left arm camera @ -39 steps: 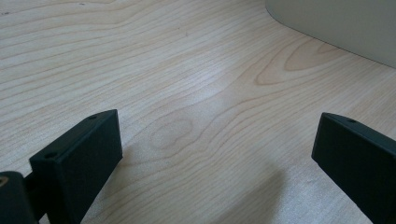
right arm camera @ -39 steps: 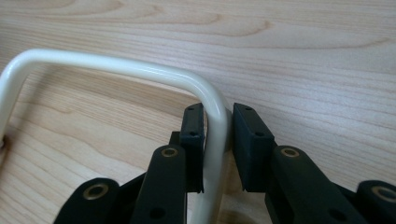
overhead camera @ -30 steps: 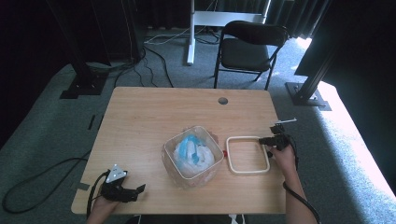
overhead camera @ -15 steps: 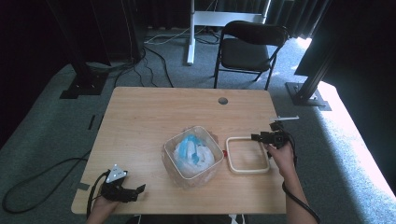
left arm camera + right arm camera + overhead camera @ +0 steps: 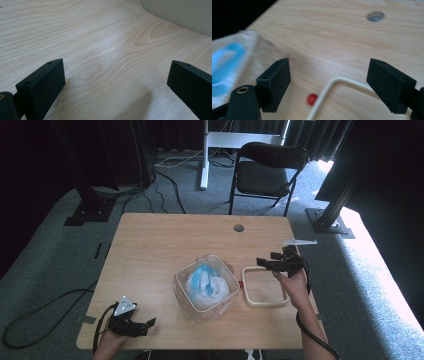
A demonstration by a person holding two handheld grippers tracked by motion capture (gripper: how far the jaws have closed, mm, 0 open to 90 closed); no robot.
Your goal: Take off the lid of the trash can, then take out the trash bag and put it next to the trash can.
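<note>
Wood grain, pale and smooth, is what the tabletop (image 5: pixel 160 245) is made of, with a small round hole (image 5: pixel 238 227) near the far edge. A cream-coloured square frame (image 5: pixel 265 287) with rounded corners and a little red tab (image 5: pixel 312 99) is lying flat on it, just right of a clear plastic container (image 5: pixel 205 288) with soft rounded walls. That tub is packed with crumpled white stuff and something bright blue (image 5: pixel 200 278); what exactly can't be told.

The right gripper (image 5: pixel 267 263) is held just above the frame's far edge, its jaws having just been opening, now spread wide, nothing gripped. Seen along those jaws, the frame's corner sits low between them, untouched.

The left gripper (image 5: pixel 146 325) is parked at the near left corner, well apart from the tub, jaws wide over bare wood.
</note>
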